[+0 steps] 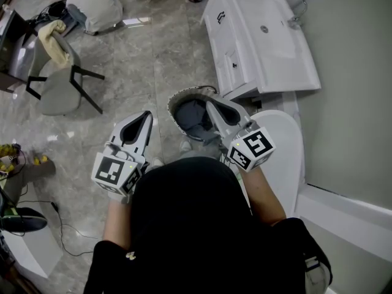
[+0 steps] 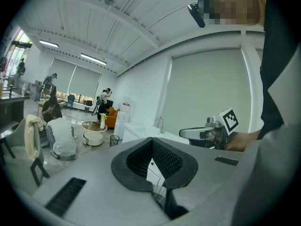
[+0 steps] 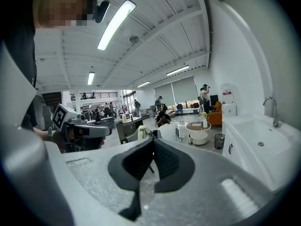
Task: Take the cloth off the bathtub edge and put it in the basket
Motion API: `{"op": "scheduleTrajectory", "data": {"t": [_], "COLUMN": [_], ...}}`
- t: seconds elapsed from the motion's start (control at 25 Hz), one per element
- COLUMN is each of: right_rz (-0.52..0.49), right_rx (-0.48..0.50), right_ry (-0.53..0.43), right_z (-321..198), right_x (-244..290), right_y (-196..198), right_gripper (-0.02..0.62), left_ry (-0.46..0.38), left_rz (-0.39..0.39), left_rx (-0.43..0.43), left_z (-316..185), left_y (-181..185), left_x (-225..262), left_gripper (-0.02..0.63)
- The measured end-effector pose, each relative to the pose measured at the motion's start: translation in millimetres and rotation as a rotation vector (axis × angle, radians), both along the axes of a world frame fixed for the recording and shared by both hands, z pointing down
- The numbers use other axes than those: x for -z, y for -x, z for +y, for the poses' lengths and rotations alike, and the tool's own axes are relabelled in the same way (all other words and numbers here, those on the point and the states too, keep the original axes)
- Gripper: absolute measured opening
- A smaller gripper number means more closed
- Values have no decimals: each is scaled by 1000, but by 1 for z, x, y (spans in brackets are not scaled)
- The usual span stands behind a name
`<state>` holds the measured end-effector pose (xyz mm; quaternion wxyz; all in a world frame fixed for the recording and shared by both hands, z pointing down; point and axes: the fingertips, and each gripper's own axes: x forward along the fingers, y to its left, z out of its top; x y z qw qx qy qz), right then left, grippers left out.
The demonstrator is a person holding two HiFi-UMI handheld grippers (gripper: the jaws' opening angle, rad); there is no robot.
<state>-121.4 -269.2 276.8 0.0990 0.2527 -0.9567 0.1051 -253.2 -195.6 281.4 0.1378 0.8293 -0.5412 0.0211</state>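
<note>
A round basket with a pale frilled rim stands on the marble floor in front of me, with a grey cloth lying inside it. My right gripper hangs over the basket's right side, jaws together and nothing between them; the right gripper view shows the same. My left gripper is held just left of the basket, its tips meeting and holding nothing. A white rounded edge curves along my right side. Each gripper shows in the other's view, level and apart.
A white vanity with a sink and tap stands just beyond the basket on the right. A grey chair with a yellowish cloth on it is at the left, a crouching person in white farther off. Cables lie on the floor at the lower left.
</note>
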Motion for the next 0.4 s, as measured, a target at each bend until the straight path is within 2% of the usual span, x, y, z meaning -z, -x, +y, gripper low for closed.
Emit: {"op": "scheduleTrajectory", "data": {"t": [0.4], "right_rz": [-1], "right_rx": [-13], "right_ry": [18], "right_z": [-5], "right_x": [-6], "right_y": [-4], "right_gripper": [-3], "left_ry": [11], "left_rz": [2], "left_rx": [5], "left_z": [-5], "left_y": [-1], "left_x": [-3], "left_gripper": [12]}}
